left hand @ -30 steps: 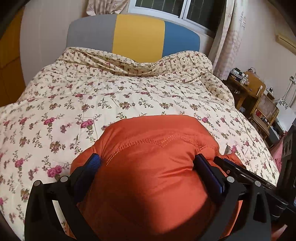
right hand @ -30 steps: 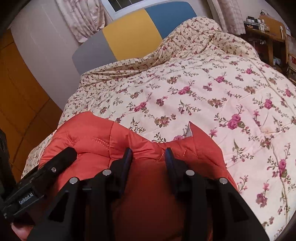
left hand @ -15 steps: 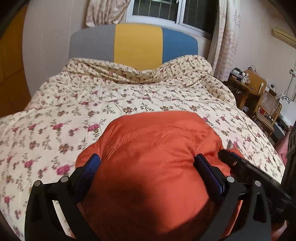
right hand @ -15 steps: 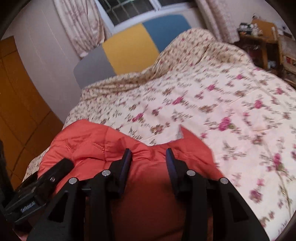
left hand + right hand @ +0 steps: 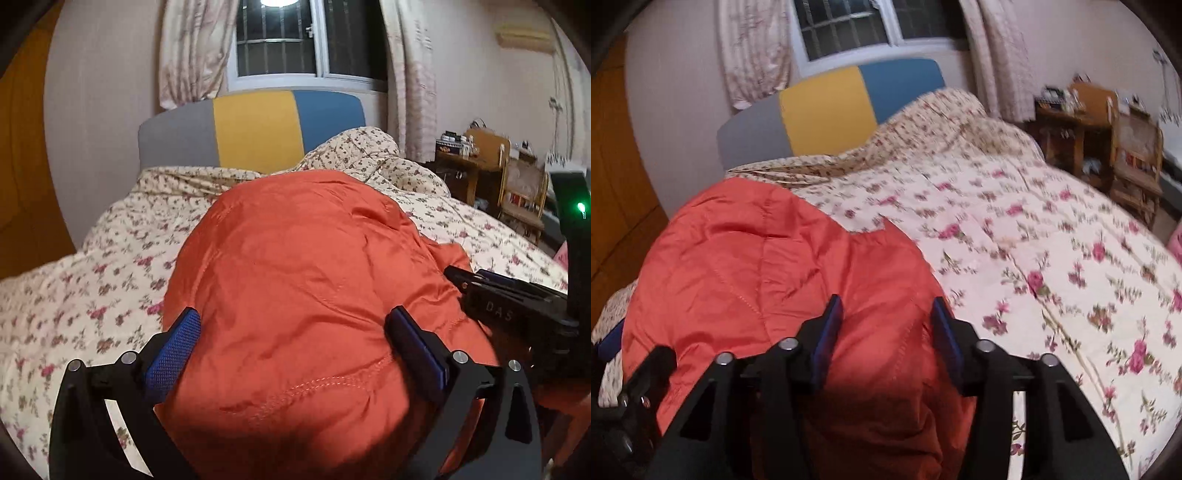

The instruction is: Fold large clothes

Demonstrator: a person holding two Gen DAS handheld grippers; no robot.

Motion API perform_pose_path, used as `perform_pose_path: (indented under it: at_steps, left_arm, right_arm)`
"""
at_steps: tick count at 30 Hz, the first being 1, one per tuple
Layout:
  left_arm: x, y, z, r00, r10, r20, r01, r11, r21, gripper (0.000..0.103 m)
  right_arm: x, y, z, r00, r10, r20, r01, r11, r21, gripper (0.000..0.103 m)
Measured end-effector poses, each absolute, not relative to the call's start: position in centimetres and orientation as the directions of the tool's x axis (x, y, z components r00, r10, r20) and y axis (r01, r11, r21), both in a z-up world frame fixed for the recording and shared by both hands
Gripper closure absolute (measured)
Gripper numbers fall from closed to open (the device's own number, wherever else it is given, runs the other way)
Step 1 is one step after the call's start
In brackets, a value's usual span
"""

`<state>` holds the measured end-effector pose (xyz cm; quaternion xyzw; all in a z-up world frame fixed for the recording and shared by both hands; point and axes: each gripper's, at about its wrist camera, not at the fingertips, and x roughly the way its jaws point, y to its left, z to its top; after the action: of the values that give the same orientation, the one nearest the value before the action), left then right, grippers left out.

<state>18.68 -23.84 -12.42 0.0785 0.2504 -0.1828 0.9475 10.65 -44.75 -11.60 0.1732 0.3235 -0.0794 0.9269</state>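
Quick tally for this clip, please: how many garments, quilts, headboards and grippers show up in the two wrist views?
Orange padded garment: 1
Floral quilt: 1
Headboard, grey, yellow and blue: 1
Grippers: 2, the left gripper and the right gripper, each with the garment between its fingers
Total: 5

Dim, warm indoor light; a lamp glared above the window (image 5: 277, 40); both fisheye views were motion-blurred, with dark, bowed edges.
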Motion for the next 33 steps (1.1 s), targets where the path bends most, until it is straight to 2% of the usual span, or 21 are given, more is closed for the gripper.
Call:
perform_pose_path:
  at_steps: [8,11,19,24,28,33]
  left_arm:
    - [19.8,-24.5,-13.6,0.795,-0.326,-0.512,0.413,0.909,0.063,0.003]
    - [19.4,-24.5,-13.3,0.801,-0.317,-0.508,0.406,0.911,0.071,0.003]
    - [14.9,-23.8,-12.6,0.774,-0.351,-0.527,0.439,0.897,0.046,0.003]
    - [12.4,-24.4,-13.1,0.733,-0.386,-0.560,0.516,0.852,0.088,0.003]
    - [12.4,-24.4,-13.9,0.722,-0.394,-0.569,0.527,0.846,0.081,0.003]
    - [12.4,-25.1,-15.3,0.719,-0.379,-0.582,0.539,0.833,0.123,0.003]
  right_arm:
    - [11.5,-45.5,-12.6,0.760,-0.019,-0.650,0.283,0.910,0.303,0.046]
    - [11.1,-45.4,-12.0,0.757,-0.028,-0.653,0.285,0.913,0.292,0.042]
    - [5.7,-45.1,-9.9,0.769,0.020,-0.639,0.286,0.883,0.371,0.038]
    - [2.6,-44.0,-9.4,0.743,0.009,-0.670,0.283,0.902,0.326,0.037]
    - [1.8,-43.5,-10.9,0.711,-0.012,-0.703,0.293,0.914,0.280,0.029]
    - [1.9,-43.5,-13.4,0.708,-0.024,-0.706,0.297,0.917,0.267,0.025]
